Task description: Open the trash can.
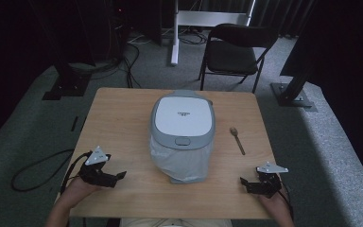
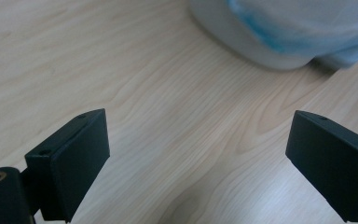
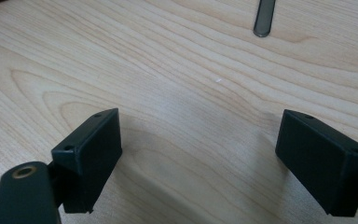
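A grey and white rice cooker [image 1: 183, 124] with its lid down sits in the middle of the wooden table [image 1: 118, 113], and its pale lower body [image 2: 279, 32] appears at the top of the left gripper view. A spoon [image 1: 237, 140] lies to the cooker's right, its handle end [image 3: 264, 18] at the top of the right gripper view. My left gripper [image 1: 121, 176] rests near the table's front left, open, with bare wood between its jaws [image 2: 200, 154]. My right gripper [image 1: 242, 182] rests near the front right, open, nothing between its jaws [image 3: 200, 154].
A black folding chair [image 1: 234, 52] stands beyond the far edge of the table. Cables [image 1: 33, 172] trail on the grey carpet to the left. Dark stands [image 1: 293, 90] and a white post [image 1: 174, 33] surround the table farther back.
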Motion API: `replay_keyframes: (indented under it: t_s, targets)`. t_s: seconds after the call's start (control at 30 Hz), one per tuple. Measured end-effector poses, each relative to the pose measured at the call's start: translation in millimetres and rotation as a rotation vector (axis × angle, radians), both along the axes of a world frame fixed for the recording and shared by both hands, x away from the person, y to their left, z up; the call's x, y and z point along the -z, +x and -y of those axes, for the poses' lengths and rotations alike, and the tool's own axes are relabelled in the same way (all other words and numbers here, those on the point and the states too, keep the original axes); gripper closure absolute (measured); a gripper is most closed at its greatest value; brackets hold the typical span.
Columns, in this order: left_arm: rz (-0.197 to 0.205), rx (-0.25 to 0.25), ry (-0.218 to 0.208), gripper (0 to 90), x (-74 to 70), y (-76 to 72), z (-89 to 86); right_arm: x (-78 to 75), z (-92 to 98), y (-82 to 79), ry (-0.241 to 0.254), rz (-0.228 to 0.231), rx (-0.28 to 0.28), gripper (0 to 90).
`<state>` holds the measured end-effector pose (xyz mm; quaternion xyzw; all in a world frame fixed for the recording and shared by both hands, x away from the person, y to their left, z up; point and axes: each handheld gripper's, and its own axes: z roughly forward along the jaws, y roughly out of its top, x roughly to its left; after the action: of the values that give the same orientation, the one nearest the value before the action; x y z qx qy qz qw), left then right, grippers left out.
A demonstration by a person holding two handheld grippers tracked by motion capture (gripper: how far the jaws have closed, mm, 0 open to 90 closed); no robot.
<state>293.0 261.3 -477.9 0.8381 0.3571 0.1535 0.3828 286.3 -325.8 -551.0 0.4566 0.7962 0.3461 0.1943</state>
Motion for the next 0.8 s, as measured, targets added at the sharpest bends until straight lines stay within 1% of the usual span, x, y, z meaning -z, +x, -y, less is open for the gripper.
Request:
replay_keyframes:
  t_s: [0.13,0.2,0.23,0.3,0.4,0.5,0.53,0.6,0.63,0.7,0.73,0.77,0.8]
  targets:
    - [0.021,0.024,-0.021,7.5,-11.6,0.7,7.5,0.0,0.1,0.0,0.0,0.0,0.0,13.5]
    - [0.027,0.042,-0.039,7.5,-18.1,0.9,11.3,0.0,0.1,0.0,0.0,0.0,0.001,13.5]
    - [0.034,0.051,-0.038,7.6,-21.3,1.0,12.7,0.0,0.1,0.0,0.0,0.0,0.001,13.5]
    - [0.051,0.062,-0.053,13.0,-27.2,0.4,14.9,0.0,0.1,0.1,0.0,0.0,0.002,13.5]
    - [0.074,0.088,-0.082,14.9,-38.8,-0.4,19.0,0.0,0.1,0.1,0.001,0.0,0.004,13.6]
    - [0.083,0.122,-0.119,15.9,-48.9,-1.4,23.1,0.0,0.2,0.1,0.001,-0.001,0.008,13.6]
    - [0.093,0.132,-0.127,18.5,-52.2,-1.9,24.1,0.0,0.2,0.1,0.001,-0.001,0.01,13.6]
    - [0.111,0.149,-0.143,18.8,-59.2,-3.4,26.5,0.0,0.3,0.1,0.001,-0.001,0.011,13.6]
    - [0.12,0.154,-0.151,22.0,-62.8,-4.0,27.5,0.0,0.3,0.1,0.001,-0.001,0.012,13.6]
    - [0.138,0.165,-0.147,22.7,-69.4,-5.6,30.5,0.0,0.3,0.1,0.001,0.0,0.012,13.6]
    - [0.144,0.163,-0.147,25.3,-71.7,-6.3,31.8,0.0,0.3,0.1,0.001,-0.001,0.012,13.6]
    - [0.155,0.163,-0.148,26.9,-75.8,-8.0,34.4,0.0,0.3,0.1,0.001,-0.001,0.012,13.6]
    - [0.159,0.162,-0.156,26.9,-79.3,-9.3,36.5,0.0,0.3,0.1,0.001,-0.001,0.012,13.6]
